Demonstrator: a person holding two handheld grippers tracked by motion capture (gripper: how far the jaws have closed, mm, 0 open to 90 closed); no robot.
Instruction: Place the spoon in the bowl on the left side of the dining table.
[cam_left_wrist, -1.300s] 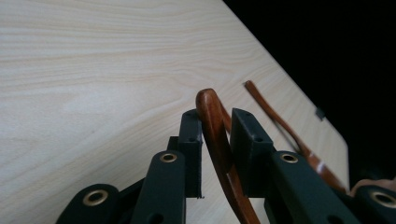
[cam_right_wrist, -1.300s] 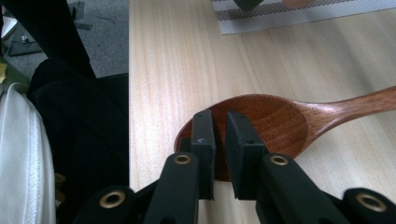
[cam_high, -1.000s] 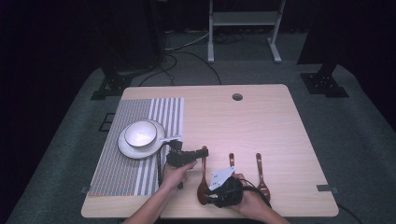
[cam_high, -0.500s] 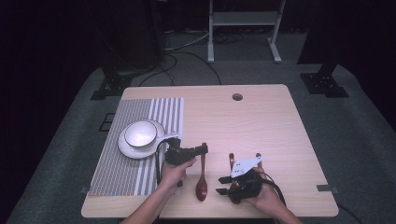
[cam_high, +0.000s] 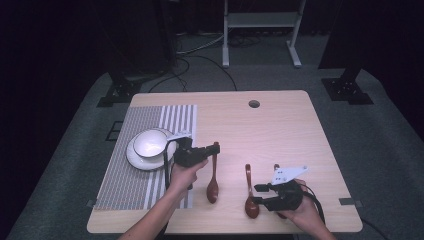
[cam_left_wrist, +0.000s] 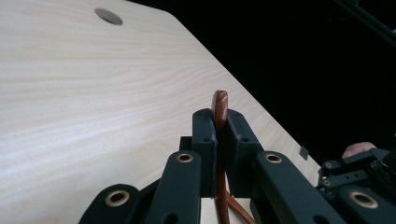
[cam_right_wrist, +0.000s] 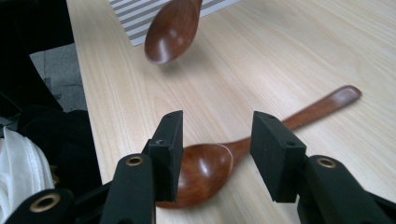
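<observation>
Wooden spoon (cam_high: 213, 175) gripped near the handle tip (cam_left_wrist: 219, 100) by the clenched jaws of the left gripper (cam_high: 216, 147), raised off the tabletop (cam_high: 280, 130), with its bowl hanging low toward the person's edge and close to the striped placemat (cam_high: 145, 125). Second wooden spoon (cam_high: 248, 187) flat on the tabletop just beside it, bowl (cam_right_wrist: 205, 170) lying between the released jaws of the right gripper (cam_right_wrist: 217, 135). Those jaws just opened wider, pads clear of the wood.

Likely faults from here:
- Pivot or slip of the raised spoon, caused by a narrow hold at the extreme end of a smooth handle with the heavy bowl hanging below.
- Knock against the second spoon or the right gripper, caused by close spacing of the two.
- Clip of the white bowl (cam_high: 150, 142) on its saucer during any carry toward the placemat, caused by the low-hanging spoon end.
- Skid of the second spoon if its rounded, polished bowl is pinched rather than the handle.
</observation>
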